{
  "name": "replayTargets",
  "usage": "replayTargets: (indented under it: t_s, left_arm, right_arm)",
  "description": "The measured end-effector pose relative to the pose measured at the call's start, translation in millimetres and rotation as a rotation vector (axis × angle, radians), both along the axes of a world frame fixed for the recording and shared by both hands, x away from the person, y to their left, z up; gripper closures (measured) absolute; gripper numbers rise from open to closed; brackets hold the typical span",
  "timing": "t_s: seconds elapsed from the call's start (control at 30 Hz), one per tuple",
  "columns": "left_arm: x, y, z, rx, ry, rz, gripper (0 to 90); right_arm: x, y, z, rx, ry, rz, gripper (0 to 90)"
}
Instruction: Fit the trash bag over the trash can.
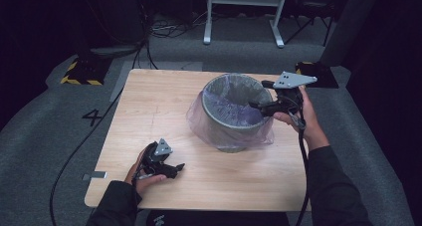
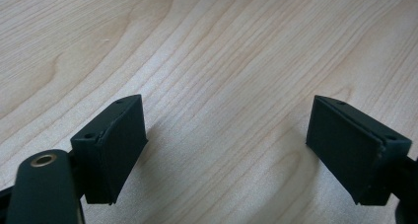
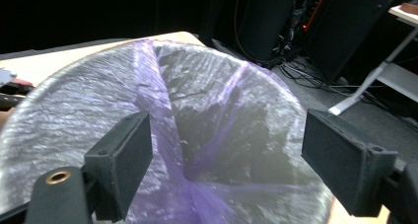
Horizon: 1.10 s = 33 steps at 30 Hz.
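1. Two grippers we are holding: the left gripper [image 1: 174, 167] is resting low on the wooden table [image 1: 149, 111], jaws spread, gripping nothing.
2. We are hovering the right gripper [image 1: 255, 106], jaws spread, over the rim of the grey bin [image 1: 234, 114] lined with a purple bag [image 3: 197, 135].

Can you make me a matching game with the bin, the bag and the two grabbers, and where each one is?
Things:
1. grey bin
2. purple bag
3. left gripper
4. right gripper

Places or states:
A. open, low over bare wood near the table's front edge
B. lines the bin and drapes over its rim
C. open, reaching over the bin's mouth
D. stands upright on the wooden table

Pairs: 1-D, 2-B, 3-A, 4-C
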<state>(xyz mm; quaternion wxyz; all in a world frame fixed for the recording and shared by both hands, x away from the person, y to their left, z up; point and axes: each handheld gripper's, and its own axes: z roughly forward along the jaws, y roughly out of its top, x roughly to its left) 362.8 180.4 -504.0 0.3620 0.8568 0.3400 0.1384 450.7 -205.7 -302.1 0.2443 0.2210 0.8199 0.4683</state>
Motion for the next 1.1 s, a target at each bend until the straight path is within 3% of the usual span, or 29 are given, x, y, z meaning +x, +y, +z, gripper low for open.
replayTargets:
  t_s: [0.6,0.73,0.8,1.1]
  left_arm:
    - [0.0,0.0,0.0,0.000,0.000,0.000,14.8]
    - [0.0,0.0,0.0,0.000,0.000,0.000,14.8]
    - [0.0,0.0,0.0,0.000,0.000,0.000,14.8]
    - [0.0,0.0,0.0,0.000,0.000,0.000,14.8]
  right_arm:
    - [20.7,26.0,-18.9,-0.087,0.094,0.030,19.1]
    - [23.6,29.1,-21.7,-0.122,0.093,0.006,22.0]
    - [26.4,31.0,-24.4,-0.139,0.120,0.018,21.9]
    - [31.2,38.9,-28.1,-0.244,0.164,0.032,22.0]
